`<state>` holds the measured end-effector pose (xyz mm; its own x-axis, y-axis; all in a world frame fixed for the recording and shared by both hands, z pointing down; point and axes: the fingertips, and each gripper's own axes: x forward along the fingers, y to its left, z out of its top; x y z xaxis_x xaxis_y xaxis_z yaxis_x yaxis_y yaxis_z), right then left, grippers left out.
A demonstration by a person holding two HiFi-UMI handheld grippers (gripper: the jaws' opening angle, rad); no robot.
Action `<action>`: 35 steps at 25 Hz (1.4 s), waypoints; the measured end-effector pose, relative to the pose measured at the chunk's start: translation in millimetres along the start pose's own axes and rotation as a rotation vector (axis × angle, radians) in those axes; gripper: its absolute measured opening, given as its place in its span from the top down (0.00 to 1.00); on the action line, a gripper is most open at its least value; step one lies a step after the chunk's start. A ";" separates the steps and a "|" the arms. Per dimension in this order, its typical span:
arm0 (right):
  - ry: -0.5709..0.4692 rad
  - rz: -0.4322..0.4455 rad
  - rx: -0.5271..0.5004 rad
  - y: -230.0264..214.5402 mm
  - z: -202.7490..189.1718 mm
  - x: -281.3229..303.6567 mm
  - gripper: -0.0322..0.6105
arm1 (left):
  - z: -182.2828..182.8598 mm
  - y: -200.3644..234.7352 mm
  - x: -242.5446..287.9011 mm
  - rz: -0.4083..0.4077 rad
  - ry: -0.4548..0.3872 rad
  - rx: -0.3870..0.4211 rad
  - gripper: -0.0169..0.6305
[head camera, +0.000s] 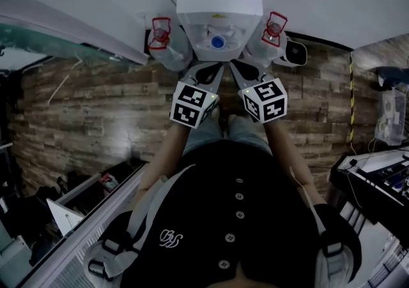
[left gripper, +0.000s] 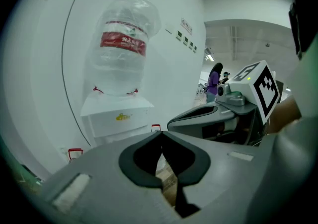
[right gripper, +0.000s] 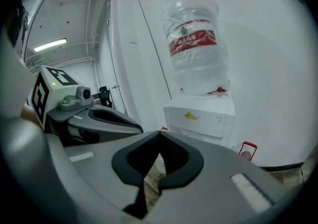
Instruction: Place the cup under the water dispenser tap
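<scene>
The white water dispenser [head camera: 218, 6] stands straight ahead against the wall, with a blue fitting [head camera: 218, 42] at its tap recess. A large clear bottle with a red label [left gripper: 122, 44] sits upside down on its top. I see no cup in any view. My left gripper [head camera: 209, 71] and right gripper [head camera: 240, 68] are held side by side in front of the dispenser, pointing at it. In the left gripper view the left gripper [left gripper: 161, 134] has its jaws shut with nothing between them. In the right gripper view the right gripper [right gripper: 159, 137] is likewise shut and holds nothing.
Two spare bottles with red caps [head camera: 160, 32] [head camera: 275, 28] stand on the wooden floor [head camera: 102, 114] either side of the dispenser. A glass partition [head camera: 57, 34] runs along the left. A desk with equipment [head camera: 377, 178] is at the right. A person in purple [left gripper: 215, 81] stands far off.
</scene>
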<state>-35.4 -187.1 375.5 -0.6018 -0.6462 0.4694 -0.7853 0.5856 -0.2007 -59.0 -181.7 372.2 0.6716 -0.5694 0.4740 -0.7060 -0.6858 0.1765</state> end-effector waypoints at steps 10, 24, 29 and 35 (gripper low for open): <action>-0.013 0.003 -0.036 6.3 6.6 -14.1 0.95 | 5.6 -3.8 -14.6 -0.013 -0.025 -0.034 0.97; -0.001 0.026 -0.034 32.1 -9.8 -20.7 0.95 | -16.0 -13.2 -22.6 -0.020 -0.005 -0.072 0.97; -0.017 0.006 -0.021 25.5 -9.7 -22.8 0.95 | -17.4 -9.6 -22.2 -0.019 -0.005 -0.100 0.97; -0.019 -0.020 -0.005 16.2 -11.2 -27.4 0.95 | -22.4 -4.9 -21.1 0.003 0.004 -0.093 0.97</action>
<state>-30.0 -154.4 369.0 -0.5889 -0.6669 0.4566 -0.7963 0.5753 -0.1868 -74.8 -156.2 380.6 0.6685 -0.5699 0.4778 -0.7263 -0.6386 0.2544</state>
